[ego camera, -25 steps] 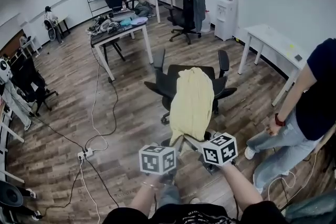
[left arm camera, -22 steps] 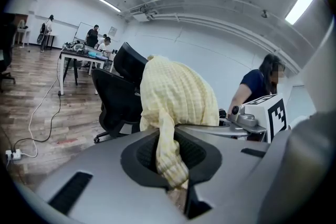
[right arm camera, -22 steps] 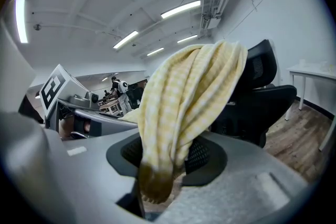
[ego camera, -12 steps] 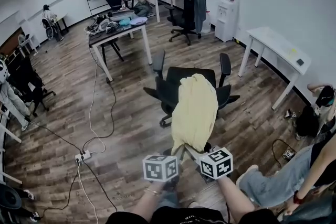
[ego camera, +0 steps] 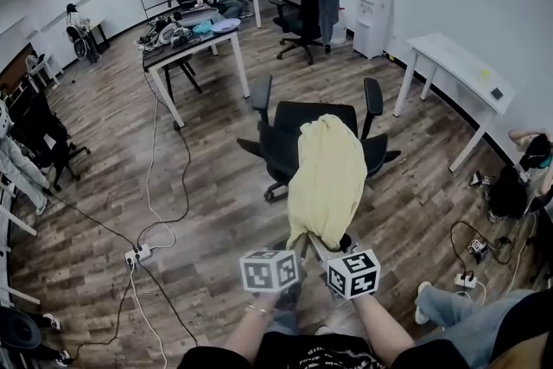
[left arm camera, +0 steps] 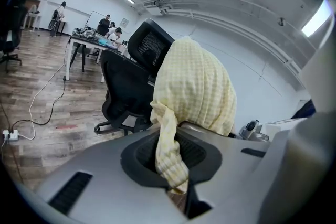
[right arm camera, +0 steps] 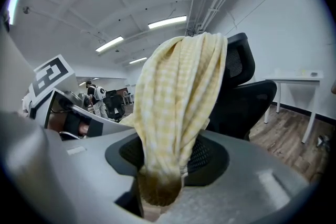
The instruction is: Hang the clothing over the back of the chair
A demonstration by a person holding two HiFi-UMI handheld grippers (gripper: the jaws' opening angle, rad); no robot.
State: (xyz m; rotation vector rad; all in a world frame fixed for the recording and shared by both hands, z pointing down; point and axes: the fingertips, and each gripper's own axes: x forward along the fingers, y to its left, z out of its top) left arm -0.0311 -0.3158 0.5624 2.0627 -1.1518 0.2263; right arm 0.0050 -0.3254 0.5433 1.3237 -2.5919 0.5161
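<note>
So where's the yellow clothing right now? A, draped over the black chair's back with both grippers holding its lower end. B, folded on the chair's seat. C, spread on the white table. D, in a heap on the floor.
A: the yellow clothing hangs over the back of the black chair, with its lower end pinched in the left gripper and the right gripper.

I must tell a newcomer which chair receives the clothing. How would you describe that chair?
Look at the middle of the wooden floor, between the cluttered table and the bare white table. A black office chair stands there alone. Only this chair carries a pale yellow checked garment over its backrest.
</note>
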